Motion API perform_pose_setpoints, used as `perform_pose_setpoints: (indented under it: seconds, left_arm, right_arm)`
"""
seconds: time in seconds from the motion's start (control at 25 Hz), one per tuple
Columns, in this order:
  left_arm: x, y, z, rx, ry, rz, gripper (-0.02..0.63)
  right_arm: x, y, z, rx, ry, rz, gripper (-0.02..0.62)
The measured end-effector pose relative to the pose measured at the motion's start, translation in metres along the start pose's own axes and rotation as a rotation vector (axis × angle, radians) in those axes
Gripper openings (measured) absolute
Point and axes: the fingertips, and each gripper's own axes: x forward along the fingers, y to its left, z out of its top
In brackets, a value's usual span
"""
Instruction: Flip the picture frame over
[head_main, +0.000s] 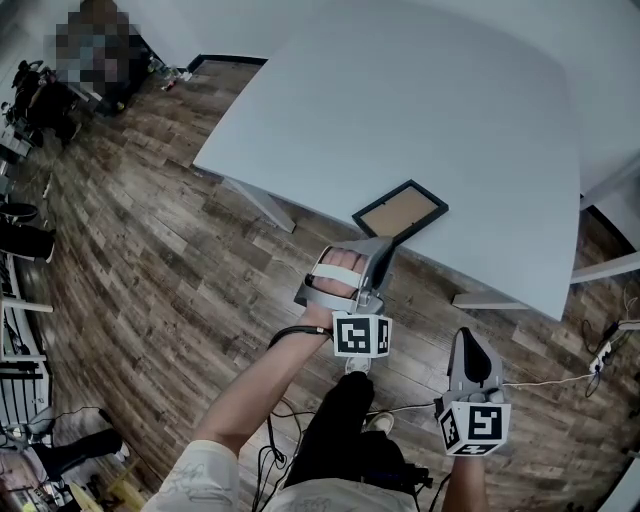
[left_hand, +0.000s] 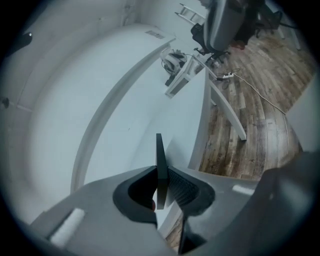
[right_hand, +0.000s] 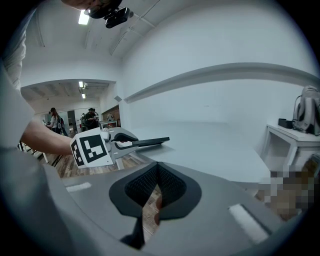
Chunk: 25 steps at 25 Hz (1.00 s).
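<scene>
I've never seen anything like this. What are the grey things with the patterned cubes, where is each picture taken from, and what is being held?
There is no robot here. A person holds a two-jaw tool in each hand, and the cubes are part of those tools. One picture comes from a camera on the person's head, looking down. The other two come from cameras riding on each tool, looking along its jaws. On the white table lies a black picture frame, brown panel up, at the near edge. The left gripper is clamped on the frame's edge. The right gripper hangs lower, off the table, with its jaws together on nothing.
</scene>
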Motion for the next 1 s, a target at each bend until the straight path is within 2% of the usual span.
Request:
perform_pose_setpoints:
  seconds: [0.2,0.52,0.72,1.0]
  left_arm:
    - [0.002,-0.017,-0.001,0.131,0.014,0.016,0.069]
    - [0.009,-0.029,-0.006,0.284,0.044,0.040,0.074]
    - [0.018,-0.042,-0.006,0.317,0.048,0.021,0.078]
    - [0.023,-0.052,-0.005,0.288,0.044,-0.002,0.091]
  right_arm:
    - [-0.001,-0.001,-0.006,0.001,0.006,-0.001,0.023]
    - [0.002,0.000,-0.005,0.003,0.004,0.005,0.023]
    - [0.005,-0.003,-0.006,0.007,0.007,0.003,0.023]
    - [0.004,-0.006,-0.009,0.011,0.010,0.003,0.023]
